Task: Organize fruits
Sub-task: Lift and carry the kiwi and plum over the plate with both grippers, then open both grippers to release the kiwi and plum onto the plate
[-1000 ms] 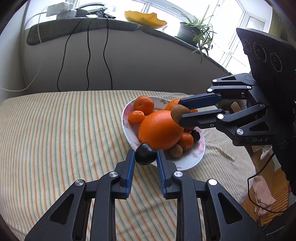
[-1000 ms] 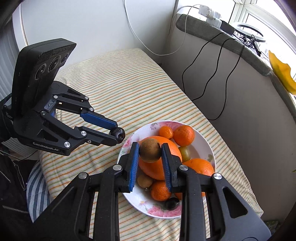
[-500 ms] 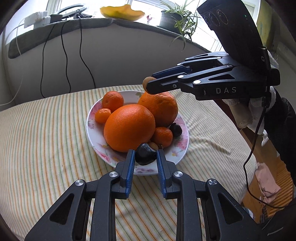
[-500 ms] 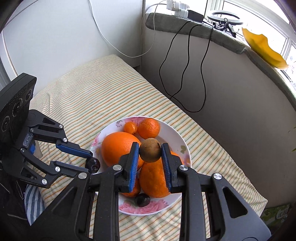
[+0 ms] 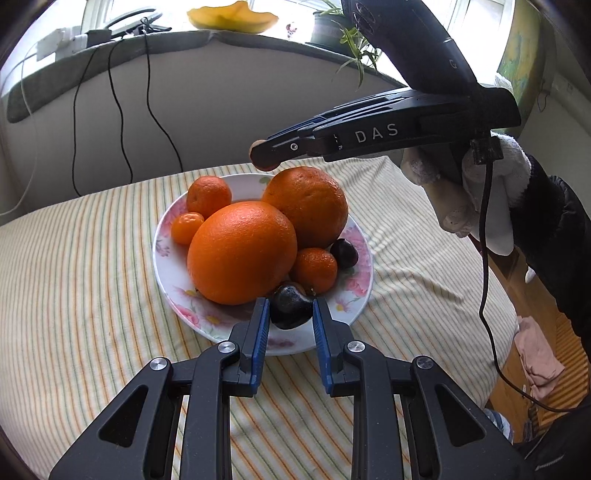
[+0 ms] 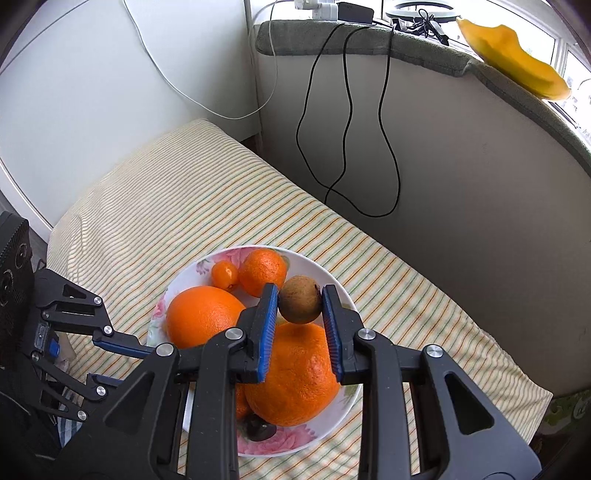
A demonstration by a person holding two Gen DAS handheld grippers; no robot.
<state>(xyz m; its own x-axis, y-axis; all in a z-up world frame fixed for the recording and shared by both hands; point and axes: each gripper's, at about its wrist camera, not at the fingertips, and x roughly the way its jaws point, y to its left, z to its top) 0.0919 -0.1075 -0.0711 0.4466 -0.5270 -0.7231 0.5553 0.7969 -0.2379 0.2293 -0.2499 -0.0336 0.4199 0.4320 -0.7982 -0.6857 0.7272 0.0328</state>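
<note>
A floral white plate [image 5: 164, 236] on the striped cloth holds two big oranges [image 5: 242, 253] [image 5: 306, 206], several mandarins [image 5: 208, 195] and a dark plum [image 5: 343, 253]. My left gripper [image 5: 290, 312] is shut on another dark plum [image 5: 290, 304], low over the plate's near rim. From the right, my right gripper [image 5: 260, 158] reaches above the far orange. In the right wrist view this right gripper [image 6: 299, 306] is shut on a brown kiwi [image 6: 299, 301], above the plate [image 6: 332, 280]. The left gripper's fingers [image 6: 118, 347] enter from the left there, their tips hidden.
The striped cloth [image 5: 74, 295] covers the table, which drops off at the right to the floor [image 5: 546, 354]. A grey ledge [image 6: 406, 40] behind carries a power strip, black cables [image 6: 347, 122] hanging down, a yellow dish [image 6: 517, 62] and a potted plant [image 5: 332, 29]. A gloved hand [image 5: 491, 192] holds the right gripper.
The right gripper carried the kiwi from the near big orange across the plate to above the far orange. The left gripper moved with the plum from outside the rim to over it.
</note>
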